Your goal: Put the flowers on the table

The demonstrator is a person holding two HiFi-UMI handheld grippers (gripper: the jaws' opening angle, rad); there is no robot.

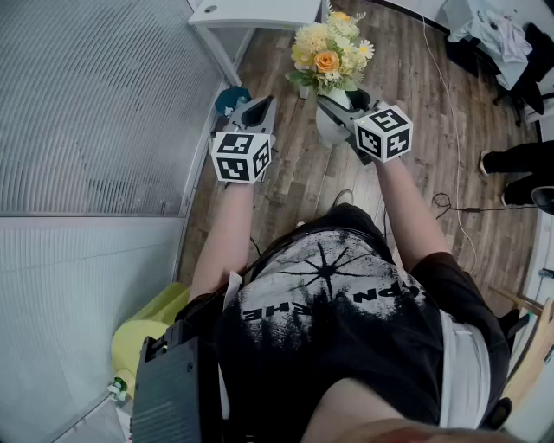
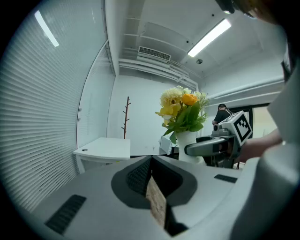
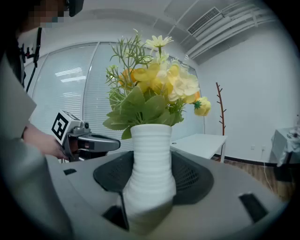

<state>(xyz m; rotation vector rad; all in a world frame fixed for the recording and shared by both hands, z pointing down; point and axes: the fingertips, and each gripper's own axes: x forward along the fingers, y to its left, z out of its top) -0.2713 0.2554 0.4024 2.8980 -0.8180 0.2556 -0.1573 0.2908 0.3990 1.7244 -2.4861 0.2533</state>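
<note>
A white ribbed vase (image 3: 151, 173) with yellow and orange flowers (image 3: 150, 89) sits between the jaws of my right gripper (image 1: 344, 111), which is shut on the vase's body. In the head view the flowers (image 1: 329, 48) hang above the wooden floor, short of the white table (image 1: 255, 13). My left gripper (image 1: 252, 112) is level with the vase (image 1: 329, 124), to its left and apart from it. Its jaws meet with nothing between them. From the left gripper view the table (image 2: 105, 147) stands ahead at the left, and the flowers (image 2: 183, 110) are at the right.
A ribbed glass wall (image 1: 95, 104) runs along the left. A bare coat stand (image 2: 126, 117) rises behind the table. Cables (image 1: 450, 203) lie on the floor at the right, near a chair with clothes (image 1: 502, 39). A teal object (image 1: 229, 97) sits by the table leg.
</note>
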